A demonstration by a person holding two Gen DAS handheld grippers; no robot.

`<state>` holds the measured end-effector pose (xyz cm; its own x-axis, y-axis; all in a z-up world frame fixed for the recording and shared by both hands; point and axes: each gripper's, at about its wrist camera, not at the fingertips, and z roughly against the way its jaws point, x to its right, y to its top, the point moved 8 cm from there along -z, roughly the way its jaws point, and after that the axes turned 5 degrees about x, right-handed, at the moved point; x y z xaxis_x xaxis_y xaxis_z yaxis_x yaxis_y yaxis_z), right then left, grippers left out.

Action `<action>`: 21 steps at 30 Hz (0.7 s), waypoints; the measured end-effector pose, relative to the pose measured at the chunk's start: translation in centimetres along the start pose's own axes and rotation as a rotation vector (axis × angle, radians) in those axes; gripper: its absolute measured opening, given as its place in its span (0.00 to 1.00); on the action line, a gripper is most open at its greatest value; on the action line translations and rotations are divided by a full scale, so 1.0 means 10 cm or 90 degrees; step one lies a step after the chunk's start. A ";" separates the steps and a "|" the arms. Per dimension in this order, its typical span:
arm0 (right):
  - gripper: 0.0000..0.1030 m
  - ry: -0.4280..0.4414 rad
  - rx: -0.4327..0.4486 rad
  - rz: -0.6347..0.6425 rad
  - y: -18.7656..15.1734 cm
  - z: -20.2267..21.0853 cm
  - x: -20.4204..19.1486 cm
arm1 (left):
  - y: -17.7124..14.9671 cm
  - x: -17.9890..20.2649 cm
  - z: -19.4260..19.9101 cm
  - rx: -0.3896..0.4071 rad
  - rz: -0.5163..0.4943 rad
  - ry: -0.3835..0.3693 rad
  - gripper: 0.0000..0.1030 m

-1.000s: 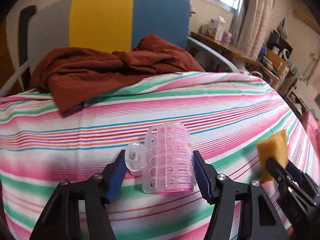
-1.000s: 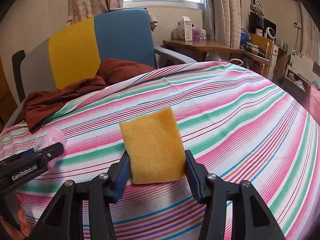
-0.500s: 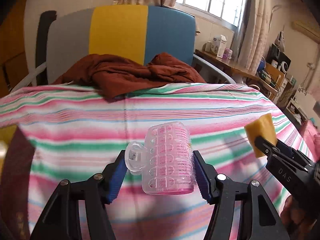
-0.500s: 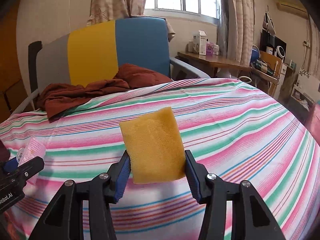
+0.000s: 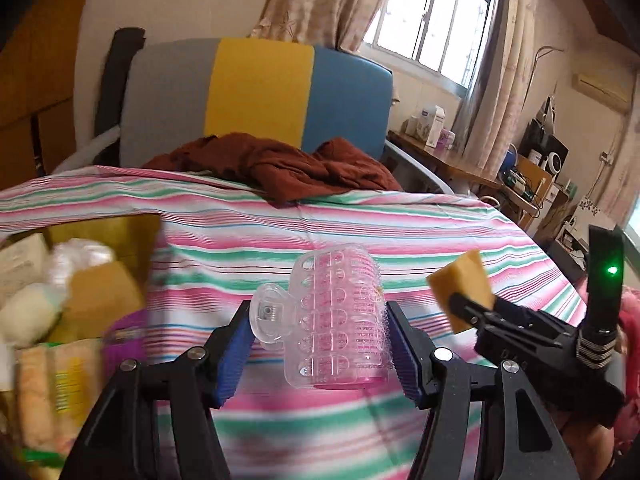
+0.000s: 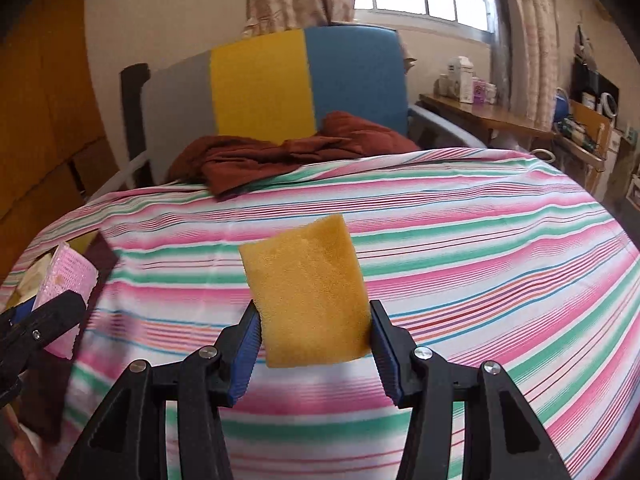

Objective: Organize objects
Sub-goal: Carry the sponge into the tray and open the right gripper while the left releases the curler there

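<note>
Both grippers have swung left since the earlier frame, bringing a box of blurred items (contents unreadable) into view. The left gripper is clamped on a pink hair roller above the striped surface; the right gripper pinches a yellow sponge.

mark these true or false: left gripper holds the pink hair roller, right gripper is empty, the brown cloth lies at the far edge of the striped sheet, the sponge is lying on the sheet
1. The left gripper holds the pink hair roller. True.
2. The right gripper is empty. False: it is shut on the yellow sponge.
3. The brown cloth lies at the far edge of the striped sheet. True.
4. The sponge is lying on the sheet. False: it is held up off the sheet between the pads.
</note>
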<state>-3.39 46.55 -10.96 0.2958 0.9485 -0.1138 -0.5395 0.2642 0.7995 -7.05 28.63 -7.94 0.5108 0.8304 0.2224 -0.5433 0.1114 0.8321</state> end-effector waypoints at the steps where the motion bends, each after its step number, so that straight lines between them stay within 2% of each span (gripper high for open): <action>1: 0.50 0.015 0.001 0.003 0.00 0.04 -0.12 | 0.01 -0.07 0.10 0.004 0.005 -0.002 0.62; 6: 0.50 0.103 0.007 0.037 0.06 0.25 -0.78 | 0.04 -0.51 0.48 0.019 0.019 0.032 0.62; 11: 0.50 0.180 0.003 0.077 0.12 0.41 -1.48 | -0.07 -1.06 0.74 0.009 0.044 0.075 0.62; 15: 0.50 0.234 -0.017 0.103 0.15 0.40 -2.00 | -0.20 -1.37 0.86 -0.022 0.034 0.090 0.62; 21: 0.50 0.296 -0.067 0.153 0.13 0.23 -2.74 | -0.41 -1.61 0.93 -0.063 0.013 0.101 0.62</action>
<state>-10.39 20.50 -5.40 -0.2144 0.9554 -0.2030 -0.6324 0.0226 0.7743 -6.85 9.72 -10.23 0.3922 0.9077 0.1488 -0.6196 0.1411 0.7721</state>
